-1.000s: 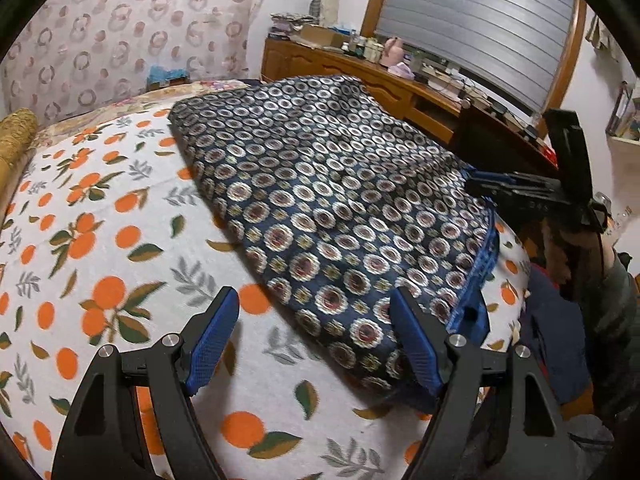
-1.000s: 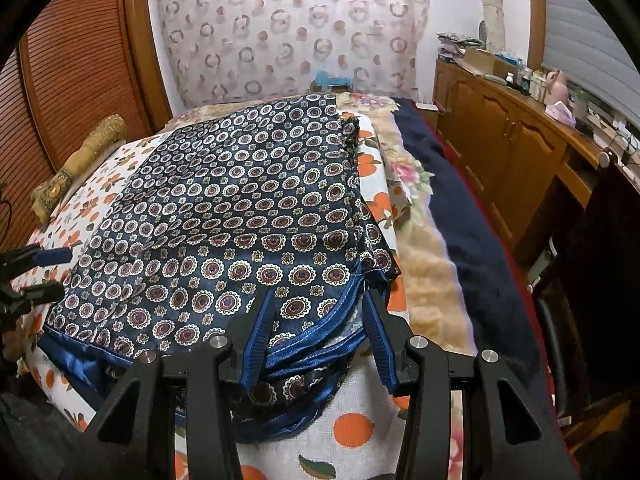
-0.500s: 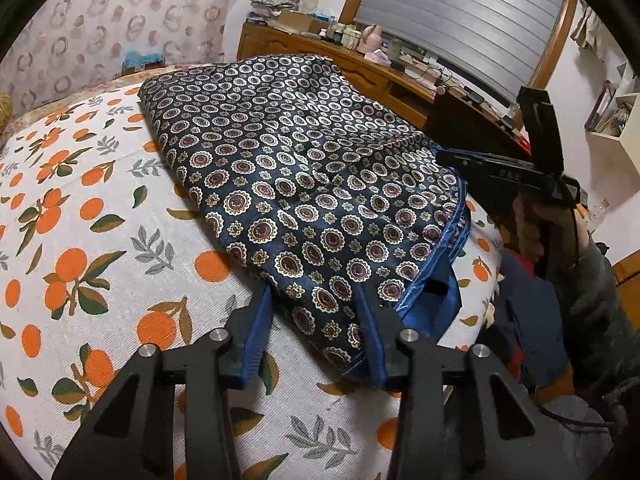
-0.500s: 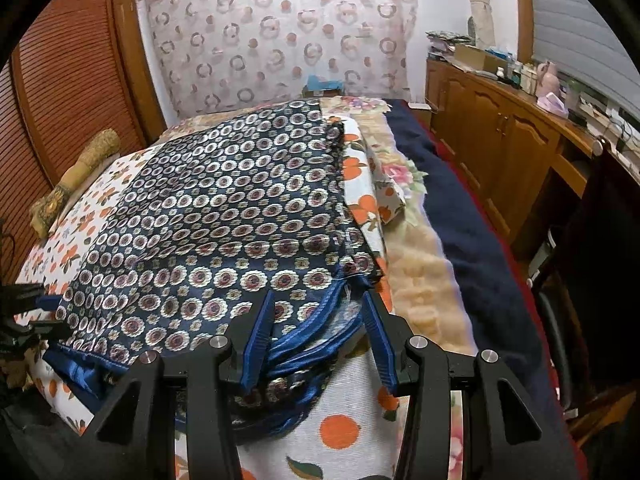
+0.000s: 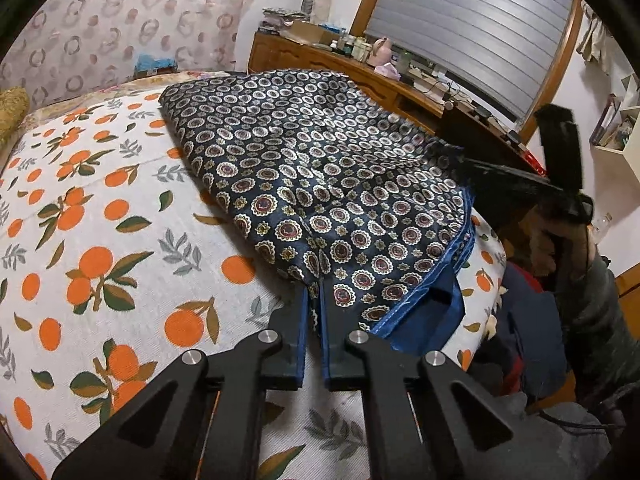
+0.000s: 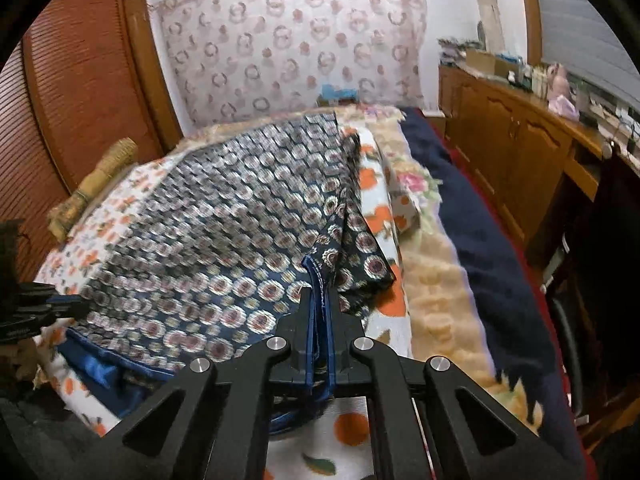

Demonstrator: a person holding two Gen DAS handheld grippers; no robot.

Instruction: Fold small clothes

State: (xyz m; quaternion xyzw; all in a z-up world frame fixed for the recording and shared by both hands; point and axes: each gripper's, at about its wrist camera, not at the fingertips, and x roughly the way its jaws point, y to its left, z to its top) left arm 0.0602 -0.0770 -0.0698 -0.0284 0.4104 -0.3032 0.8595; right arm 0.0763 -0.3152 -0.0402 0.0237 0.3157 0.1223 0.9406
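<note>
A dark blue garment (image 5: 320,184) printed with small round medallions is lying spread across the bed, on a white sheet (image 5: 100,240) patterned with oranges and leaves, and it is reaching from the near edge of the mattress toward the far wall at 12 o'clock. In the left wrist view, the left gripper (image 5: 315,292) is pinching the near hem of the garment at 6 o'clock; its jaws have just been closing and its fingers (image 5: 301,320) are now standing clenched on the printed cloth, with only a thin slit between them. The bright blue lining (image 5: 432,320) is hanging off the mattress edge at about 4 o'clock from that grip. At 3 o'clock in the same view, the right gripper (image 5: 460,160) is meeting the garment's far corner, with a hand (image 5: 548,248) in a dark sleeve behind it. In the right wrist view, the right gripper (image 6: 320,300) is likewise clenched, its jaws having just been closing, and a folded blue-edged strip of the garment (image 6: 224,216) is running up between its fingers (image 6: 306,320) and being held there. That view is blurred across the cloth. A wooden dresser (image 6: 512,140) is standing at 2 o'clock beside the bed, and a straw-coloured bolster (image 6: 92,188) is lying at 10 o'clock.
</note>
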